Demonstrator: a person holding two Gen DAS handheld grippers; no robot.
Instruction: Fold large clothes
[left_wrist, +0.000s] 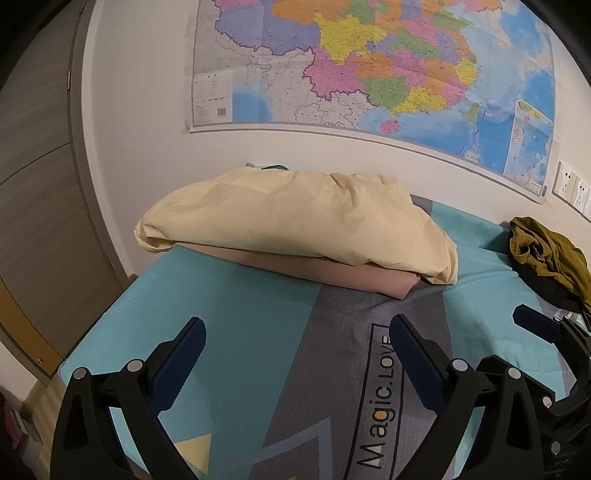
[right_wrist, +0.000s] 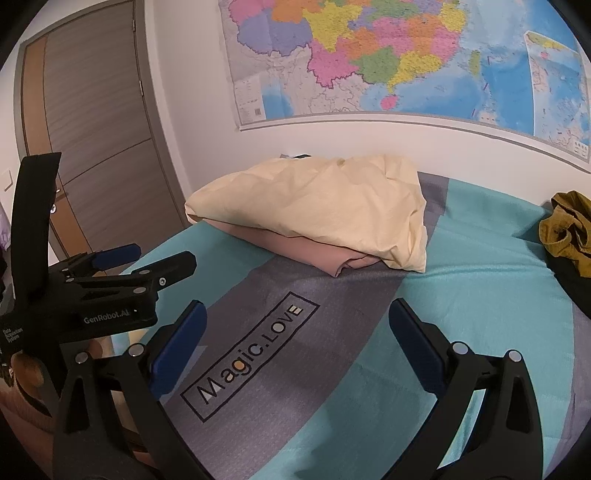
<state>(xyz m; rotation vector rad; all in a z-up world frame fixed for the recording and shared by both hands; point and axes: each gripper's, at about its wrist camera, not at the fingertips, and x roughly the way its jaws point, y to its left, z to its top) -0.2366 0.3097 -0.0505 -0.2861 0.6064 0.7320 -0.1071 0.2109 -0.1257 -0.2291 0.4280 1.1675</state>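
Note:
A cream folded garment (left_wrist: 295, 218) (right_wrist: 317, 206) lies on top of a folded pink one (left_wrist: 354, 275) (right_wrist: 295, 251) at the far side of the bed, near the wall. An olive and black garment (left_wrist: 546, 254) (right_wrist: 569, 232) sits crumpled at the right edge. My left gripper (left_wrist: 297, 330) hovers open over the bedspread, short of the stack, with nothing between its fingers. My right gripper (right_wrist: 297, 314) is open too, above the "Magic.LOVE" print (right_wrist: 251, 350). The left gripper (right_wrist: 144, 258) shows at the left of the right wrist view, and the right gripper's blue fingertip (left_wrist: 535, 319) at the right of the left wrist view.
The bed carries a teal and grey bedspread (left_wrist: 240, 332) (right_wrist: 461, 295). A large coloured map (left_wrist: 369, 66) (right_wrist: 388, 55) hangs on the white wall behind. A brown door (left_wrist: 37, 221) (right_wrist: 96, 129) stands at the left. Wall sockets (left_wrist: 572, 186) sit at the right.

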